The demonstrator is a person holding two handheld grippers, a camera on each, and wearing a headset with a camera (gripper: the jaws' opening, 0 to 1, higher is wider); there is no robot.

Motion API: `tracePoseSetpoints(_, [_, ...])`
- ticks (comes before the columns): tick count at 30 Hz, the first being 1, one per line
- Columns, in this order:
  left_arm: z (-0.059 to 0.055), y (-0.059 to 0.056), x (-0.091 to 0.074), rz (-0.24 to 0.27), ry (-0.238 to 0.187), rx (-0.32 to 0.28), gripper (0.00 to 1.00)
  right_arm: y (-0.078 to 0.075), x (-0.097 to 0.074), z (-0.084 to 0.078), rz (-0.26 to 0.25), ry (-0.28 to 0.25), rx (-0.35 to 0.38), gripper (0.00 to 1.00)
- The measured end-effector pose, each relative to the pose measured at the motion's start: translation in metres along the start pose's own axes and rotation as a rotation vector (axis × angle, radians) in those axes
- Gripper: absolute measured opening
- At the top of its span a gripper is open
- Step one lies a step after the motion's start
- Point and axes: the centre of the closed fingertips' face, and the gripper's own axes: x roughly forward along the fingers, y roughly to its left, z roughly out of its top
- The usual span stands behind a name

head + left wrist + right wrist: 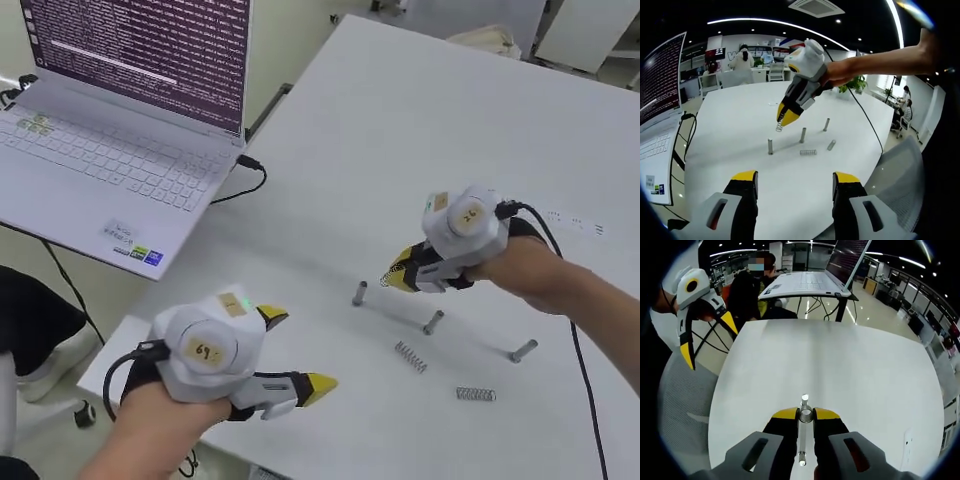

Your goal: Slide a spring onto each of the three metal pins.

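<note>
Head view's top edge cuts off the laptop.

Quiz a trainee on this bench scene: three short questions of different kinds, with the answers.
1. True or false: the left gripper has its jaws closed.
2. How many loose springs lie on the table?
3. What is held in the right gripper? A) a metal pin B) a spring C) a cable

Key: 1 false, the jaws stand open. 2 two. 3 B, the spring is pinched at its tips.
</note>
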Motion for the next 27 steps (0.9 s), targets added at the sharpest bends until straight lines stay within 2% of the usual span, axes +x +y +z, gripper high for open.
tracePoseSetpoints(12, [-0.005, 0.007, -0.004, 0.012, 0.006, -0.017, 0.55, 0.001, 0.016, 0.005, 0.016, 0.009, -0.021, 0.09])
tracePoseSetpoints(27, [-0.008, 0.010, -0.004, 0.013, 0.007, -0.028, 0.54, 0.002, 0.027, 0.006, 0.034, 0.024, -0.035, 0.09])
